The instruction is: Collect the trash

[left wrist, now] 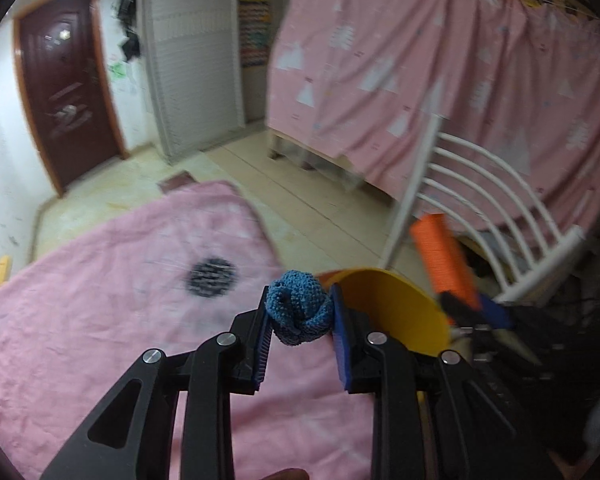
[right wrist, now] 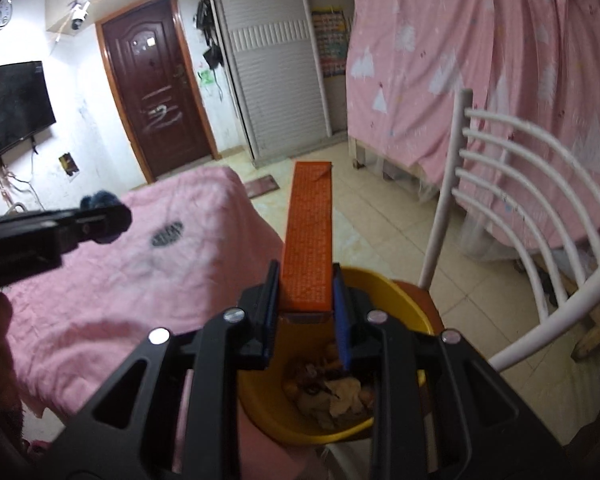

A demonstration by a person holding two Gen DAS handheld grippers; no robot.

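My left gripper (left wrist: pixel 300 312) is shut on a crumpled blue knitted rag (left wrist: pixel 300 312), held over the edge of the pink-covered bed (left wrist: pixel 100 320). Right beside it stands the yellow bin (left wrist: pixel 396 312). In the right wrist view my right gripper (right wrist: pixel 306 292) is shut on a long flat orange box (right wrist: pixel 310 232) that sticks out forward above the yellow bin (right wrist: pixel 380 288). The bin holds several scraps of paper and peel (right wrist: pixel 332 392). The left gripper (right wrist: pixel 112 220) with the blue rag (right wrist: pixel 100 200) shows at the left of that view.
A white curved-back chair (right wrist: pixel 520 184) stands right of the bin. Pink curtains (left wrist: pixel 460 80) hang behind it. A dark patch (left wrist: pixel 212 278) marks the bed cover. A brown door (right wrist: pixel 160 100), a grey sliding door (right wrist: pixel 276 80) and a wall screen (right wrist: pixel 12 108) lie beyond tiled floor (right wrist: pixel 372 216).
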